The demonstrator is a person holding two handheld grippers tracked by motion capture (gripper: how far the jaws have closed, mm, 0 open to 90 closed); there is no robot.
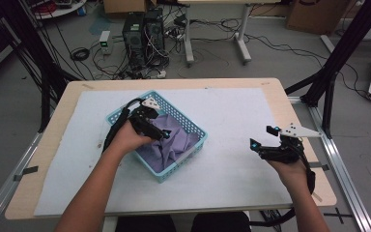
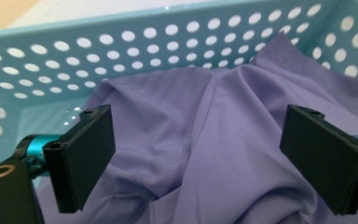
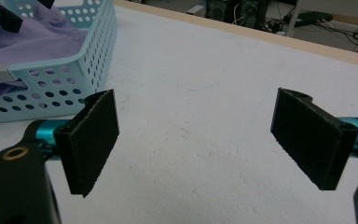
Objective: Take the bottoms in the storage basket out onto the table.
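We are looking down on a wooden table (image 1: 46, 145) covered by a white mat (image 1: 232, 125). A light blue perforated basket (image 1: 195, 129) sits turned at an angle, closer to the table's left edge than its right and nearer the far edge than the near one. A purple cloth (image 1: 171, 145) lies crumpled inside it, with folds rising against the basket walls.

Our left gripper (image 1: 150, 126) reaches down into the basket, its jaws spread wide just above the cloth and, as far as we can tell, not yet closed on any fabric. In the left gripper view, the cloth (image 2: 205, 135) sits between and below the two black pads. Our right gripper (image 1: 262, 145) hovers over bare mat near the table's right edge, well apart from the basket, its jaws also spread and holding nothing.

We judge several risks from here. If the left jaws close too shallowly, they may catch a single thin fold that slips free on lifting. If they close too deep, a pad could snag a hole in the basket wall. Because nothing steadies the light basket, it could drag or tip when the cloth is pulled upward.
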